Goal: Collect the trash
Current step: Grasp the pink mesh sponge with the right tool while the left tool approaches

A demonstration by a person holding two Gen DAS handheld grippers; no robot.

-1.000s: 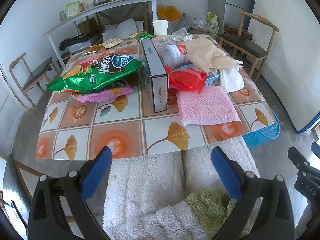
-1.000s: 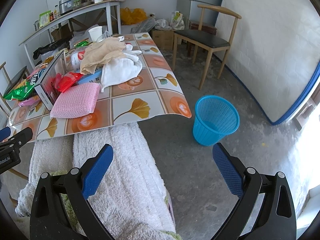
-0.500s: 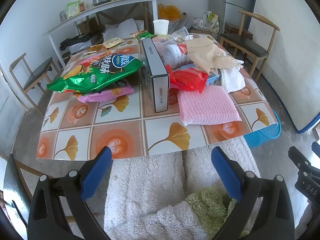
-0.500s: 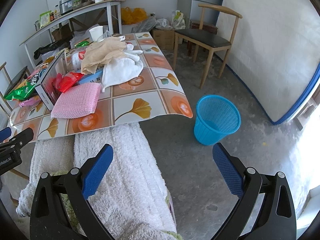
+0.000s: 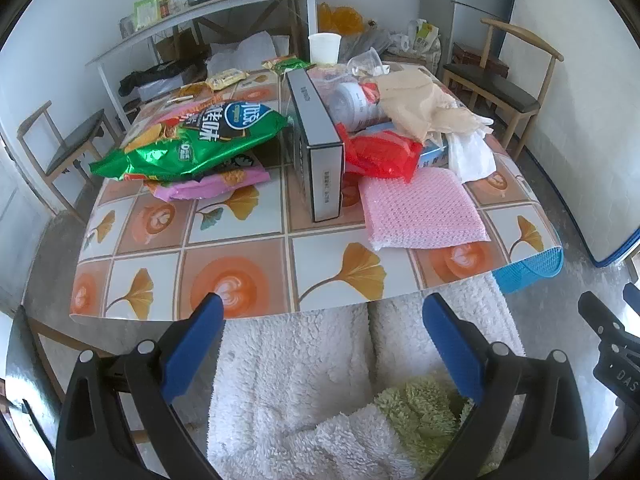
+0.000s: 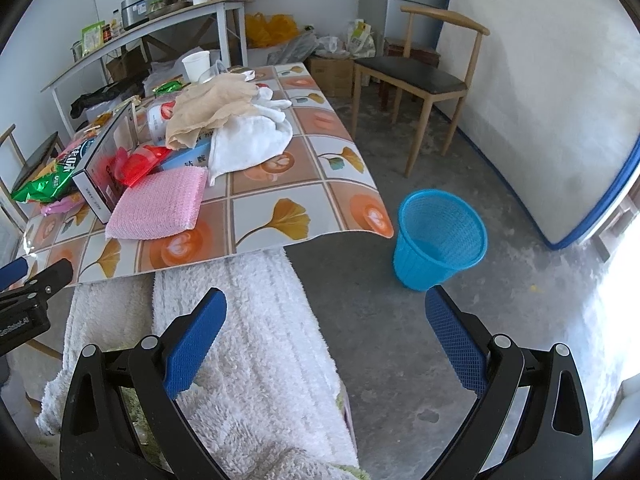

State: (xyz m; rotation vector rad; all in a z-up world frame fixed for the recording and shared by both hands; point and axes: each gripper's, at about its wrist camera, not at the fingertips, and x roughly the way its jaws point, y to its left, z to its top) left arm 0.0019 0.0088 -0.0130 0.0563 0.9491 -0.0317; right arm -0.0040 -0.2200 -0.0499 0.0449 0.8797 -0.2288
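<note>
A table with a ginkgo-pattern cloth (image 5: 240,276) carries litter: a green snack bag (image 5: 192,140), a pink wrapper (image 5: 208,184), a grey box on edge (image 5: 316,136), a red wrapper (image 5: 380,156), a pink cloth (image 5: 420,212), a beige crumpled bag (image 5: 420,104), a white cloth (image 5: 468,156) and a paper cup (image 5: 324,48). A blue mesh bin (image 6: 440,236) stands on the floor right of the table. My left gripper (image 5: 322,344) is open and empty, short of the table's near edge. My right gripper (image 6: 326,336) is open and empty, facing the bin.
White fluffy fabric (image 5: 300,380) lies under both grippers. Wooden chairs stand at the right (image 6: 420,80) and left (image 5: 64,148). A white shelf table (image 5: 208,12) with pots and boxes stands behind. Concrete floor (image 6: 480,340) spreads around the bin.
Both grippers have edged slightly forward and stay open. Nothing on the table has moved.
</note>
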